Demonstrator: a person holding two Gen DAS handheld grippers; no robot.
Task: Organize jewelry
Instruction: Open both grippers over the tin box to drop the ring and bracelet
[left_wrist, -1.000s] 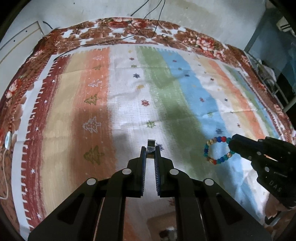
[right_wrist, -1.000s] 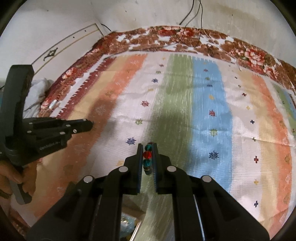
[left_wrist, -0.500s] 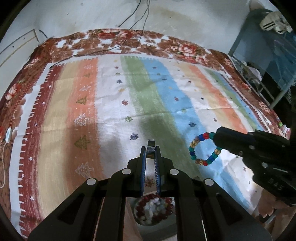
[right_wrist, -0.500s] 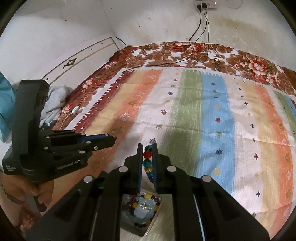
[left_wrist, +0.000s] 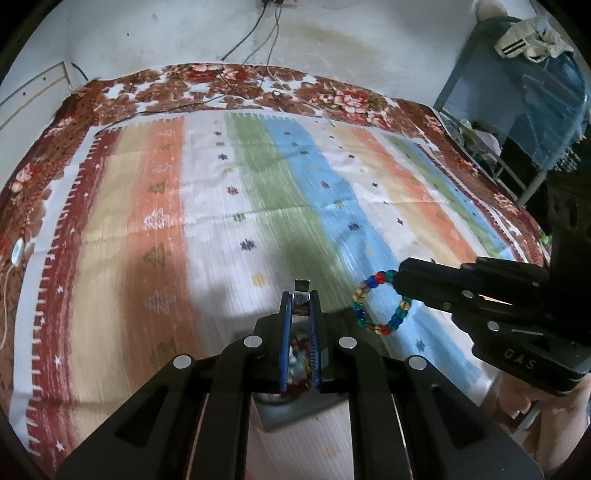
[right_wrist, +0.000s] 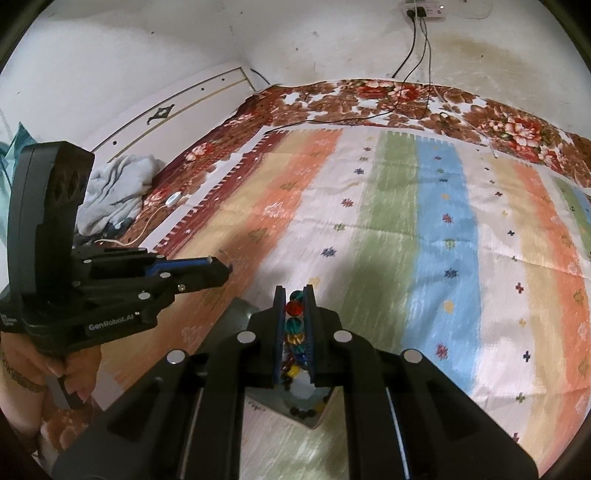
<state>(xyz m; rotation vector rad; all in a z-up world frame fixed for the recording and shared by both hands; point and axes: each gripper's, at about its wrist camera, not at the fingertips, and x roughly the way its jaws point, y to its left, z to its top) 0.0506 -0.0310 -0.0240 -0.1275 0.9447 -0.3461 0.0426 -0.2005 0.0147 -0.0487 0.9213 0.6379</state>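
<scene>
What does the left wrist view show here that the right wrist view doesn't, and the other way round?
Only the left wrist view shows the beaded bracelet as a full loop hanging from the right gripper, plus a small metal piece clamped in the left gripper. Only the right wrist view shows the grey cloth and wall socket. Both show the striped cover, both grippers, and the jewelry box below.

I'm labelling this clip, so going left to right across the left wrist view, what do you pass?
White cable switch on the floral edge → left gripper shut on a small metal clip → beaded bracelet → right gripper holding it → blue cabinet.
</scene>
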